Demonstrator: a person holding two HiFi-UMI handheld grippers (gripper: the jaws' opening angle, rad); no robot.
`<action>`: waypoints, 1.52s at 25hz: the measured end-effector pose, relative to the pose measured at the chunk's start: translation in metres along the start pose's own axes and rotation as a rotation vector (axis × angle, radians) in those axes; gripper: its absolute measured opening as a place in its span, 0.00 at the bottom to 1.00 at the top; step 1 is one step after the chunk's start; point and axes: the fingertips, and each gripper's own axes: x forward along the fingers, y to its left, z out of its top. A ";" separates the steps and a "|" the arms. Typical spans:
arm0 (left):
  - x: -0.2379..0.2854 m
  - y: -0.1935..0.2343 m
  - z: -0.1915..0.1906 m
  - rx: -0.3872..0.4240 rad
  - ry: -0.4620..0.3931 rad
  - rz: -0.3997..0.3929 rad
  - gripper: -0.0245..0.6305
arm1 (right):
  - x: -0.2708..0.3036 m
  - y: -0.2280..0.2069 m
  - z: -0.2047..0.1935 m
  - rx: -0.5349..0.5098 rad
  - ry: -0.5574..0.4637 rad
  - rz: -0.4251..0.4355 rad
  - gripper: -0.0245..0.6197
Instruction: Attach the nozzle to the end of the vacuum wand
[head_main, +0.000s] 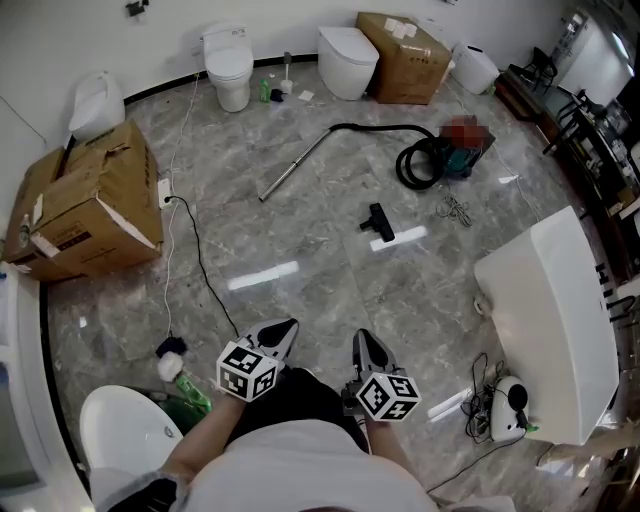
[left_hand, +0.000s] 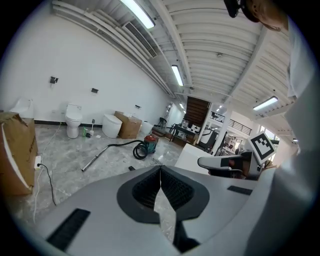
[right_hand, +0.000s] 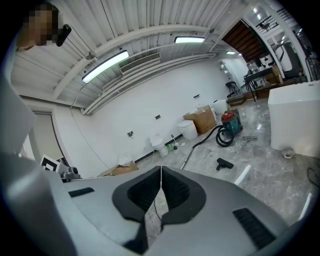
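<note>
A black nozzle (head_main: 379, 222) lies on the marble floor mid-room, also seen in the right gripper view as the nozzle (right_hand: 224, 163). The metal vacuum wand (head_main: 293, 167) lies further back, joined by a black hose (head_main: 412, 160) to the red and teal vacuum (head_main: 464, 147); the wand (left_hand: 96, 158) also shows in the left gripper view. My left gripper (head_main: 284, 331) and right gripper (head_main: 366, 343) hover close to my body, well short of the nozzle. Both are shut with nothing between the pads.
A torn cardboard box (head_main: 82, 205) stands at left with a black cable (head_main: 200, 265) trailing across the floor. Toilets (head_main: 229, 65) and another box (head_main: 401, 42) line the back wall. A white bathtub-like fixture (head_main: 550, 322) sits at right, a toilet bowl (head_main: 125, 429) at lower left.
</note>
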 end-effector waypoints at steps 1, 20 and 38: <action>0.003 0.000 0.001 -0.002 -0.010 0.005 0.05 | 0.000 -0.003 0.001 -0.004 -0.005 0.002 0.06; 0.051 -0.002 0.026 -0.015 -0.050 0.009 0.05 | 0.018 -0.038 0.026 0.017 -0.027 0.001 0.06; 0.122 0.086 0.097 -0.021 -0.034 -0.020 0.05 | 0.137 -0.040 0.089 0.010 -0.020 -0.002 0.06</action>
